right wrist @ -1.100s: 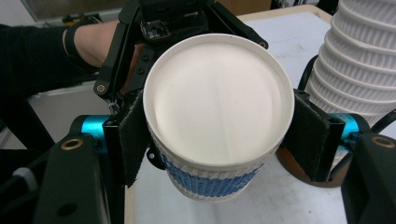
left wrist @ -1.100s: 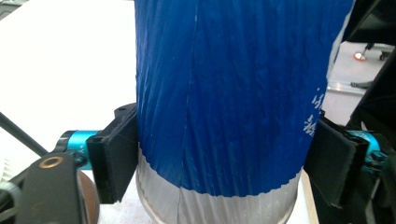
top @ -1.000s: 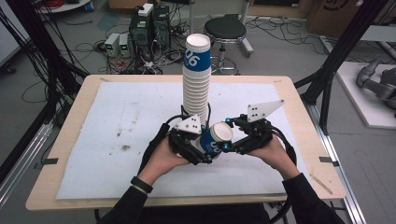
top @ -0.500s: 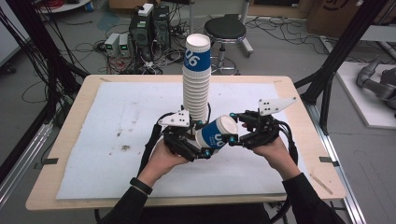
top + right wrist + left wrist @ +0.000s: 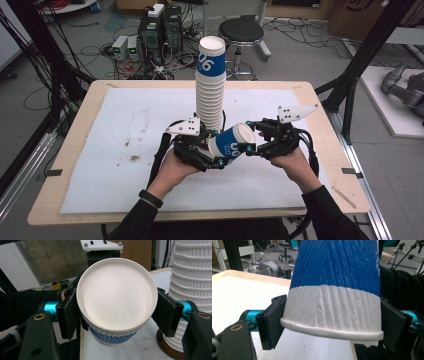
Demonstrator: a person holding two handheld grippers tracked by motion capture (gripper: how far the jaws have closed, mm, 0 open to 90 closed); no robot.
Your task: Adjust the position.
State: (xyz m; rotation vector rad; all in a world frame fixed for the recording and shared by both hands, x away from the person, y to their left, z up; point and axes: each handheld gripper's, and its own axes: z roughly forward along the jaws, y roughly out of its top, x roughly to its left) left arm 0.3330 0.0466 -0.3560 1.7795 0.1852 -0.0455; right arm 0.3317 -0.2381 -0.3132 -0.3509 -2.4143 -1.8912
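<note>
Above the white-covered bench (image 5: 125, 130), beside a tall cup stack (image 5: 210, 85), the left gripper (image 5: 212, 152) and right gripper (image 5: 252, 142) both clamp one blue-and-white cup (image 5: 231, 141).

We record two hand-held grippers of black construction. The left gripper (image 5: 216, 151) and the right gripper (image 5: 256, 142) each carry a grey three-cornered plate with dark dots, teal metal fittings and flat black jaws. Black cables trail from both. The person wears dark sleeves and a black wristband (image 5: 150, 198).
</note>
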